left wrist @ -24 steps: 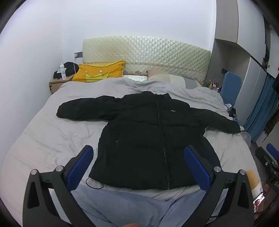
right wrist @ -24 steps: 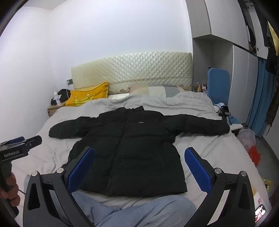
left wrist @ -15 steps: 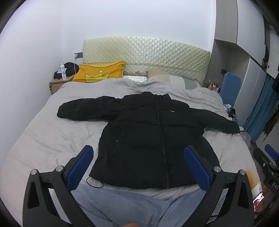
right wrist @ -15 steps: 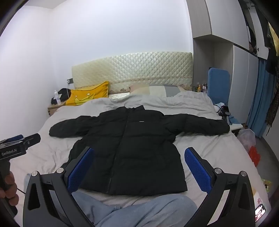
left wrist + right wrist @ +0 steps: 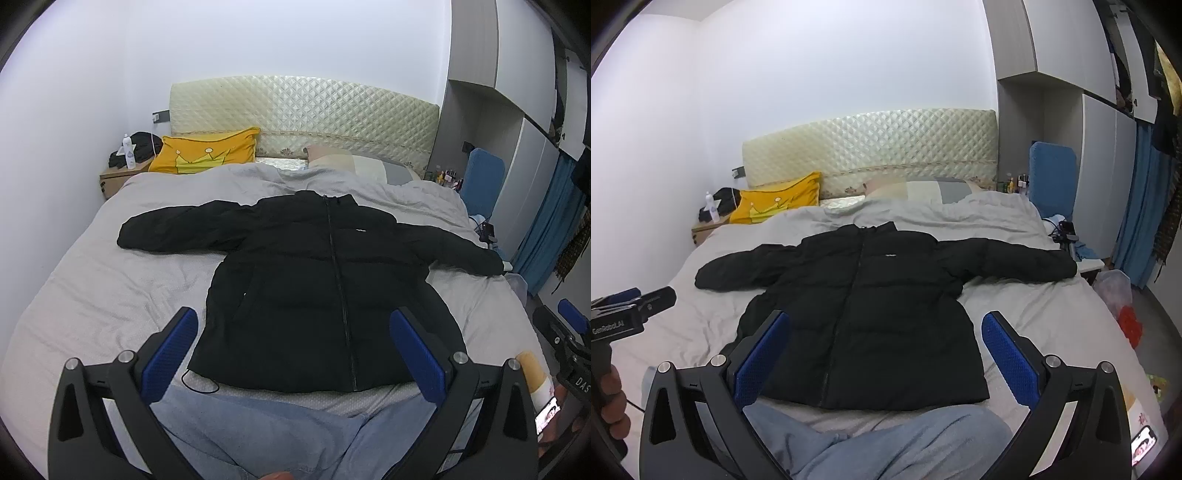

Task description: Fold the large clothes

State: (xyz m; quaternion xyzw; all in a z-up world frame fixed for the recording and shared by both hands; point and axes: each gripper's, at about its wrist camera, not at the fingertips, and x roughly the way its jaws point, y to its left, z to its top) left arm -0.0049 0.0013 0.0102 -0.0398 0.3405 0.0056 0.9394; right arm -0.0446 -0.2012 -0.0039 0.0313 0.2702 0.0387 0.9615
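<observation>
A black jacket [image 5: 325, 295] lies flat, seemingly zipped, on the bed [image 5: 110, 295], both hand-held grippers [image 5: 295, 354] [image 5: 886, 354] wide and empty.

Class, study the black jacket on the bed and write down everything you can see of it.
The black jacket is a puffy, quilted-looking coat lying front up and flat on the grey bed cover. Its centre zip is closed to a stand-up collar that points toward the headboard. Both sleeves stretch straight out sideways. A small white mark sits on the chest. A thin dark cord loops out from one hem corner. It looks unfolded, and no gripper touches it; only the bedding does.
</observation>
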